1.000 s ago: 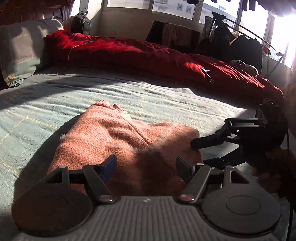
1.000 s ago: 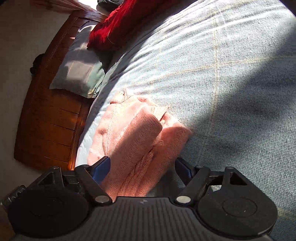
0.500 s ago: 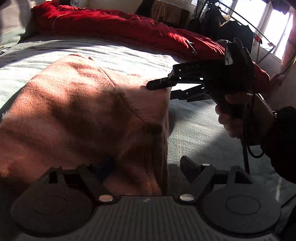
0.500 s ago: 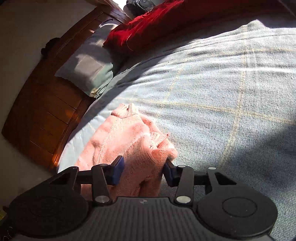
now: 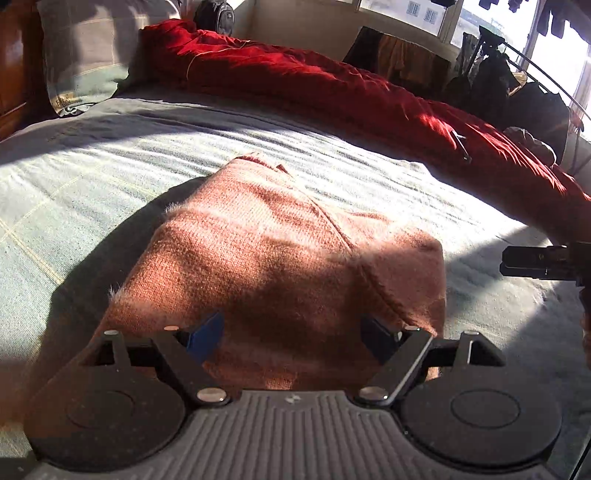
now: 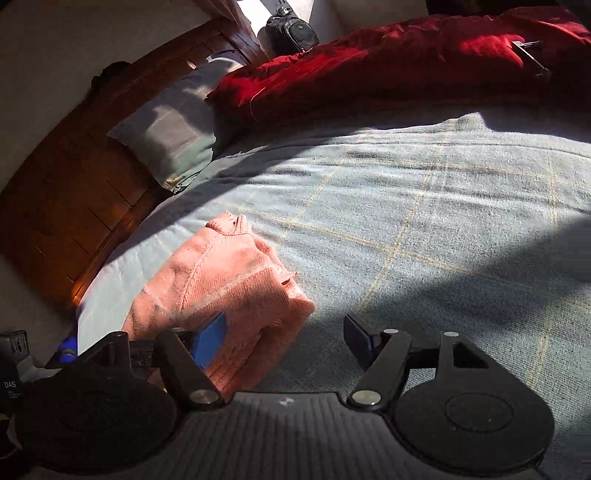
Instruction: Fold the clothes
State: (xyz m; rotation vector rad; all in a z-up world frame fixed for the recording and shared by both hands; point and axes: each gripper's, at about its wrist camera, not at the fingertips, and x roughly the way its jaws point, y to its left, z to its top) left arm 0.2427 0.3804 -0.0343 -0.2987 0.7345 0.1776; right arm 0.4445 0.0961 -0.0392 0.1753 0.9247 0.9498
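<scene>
Sweater: folded salmon-pink knit sweater (image 5: 280, 258) lies flat on the bed (image 5: 92, 177), collar end toward 12 o'clock in the left wrist view; part sunlit, part in shadow.
Left gripper: the left gripper (image 5: 291, 339) hangs low over the sweater's near edge, jaws wide apart; the knit shows in the gap between them, and the pads do not press on it. They have just been opening.
Right gripper: the right gripper (image 6: 284, 339) has its jaws spread wide and has just been opening; its blue left pad sits over the sweater's near corner, its right finger over bare bedcover, nothing clamped. From the left wrist view its dark finger (image 5: 535, 262) pokes in at 3 o'clock, apart from the sweater.
Bedcover: pale green with thin yellow check lines.
Red quilt: a rumpled red quilt (image 5: 332, 85) runs along the far side of the bed from 11 to 3 o'clock.
Pillow: grey-green pillow (image 6: 173, 129) against the wooden headboard (image 6: 62, 184), at 10 o'clock in the right wrist view.
Containers: a dark backpack (image 6: 291, 31) stands beyond the quilt at 12 o'clock; its contents cannot be seen.
</scene>
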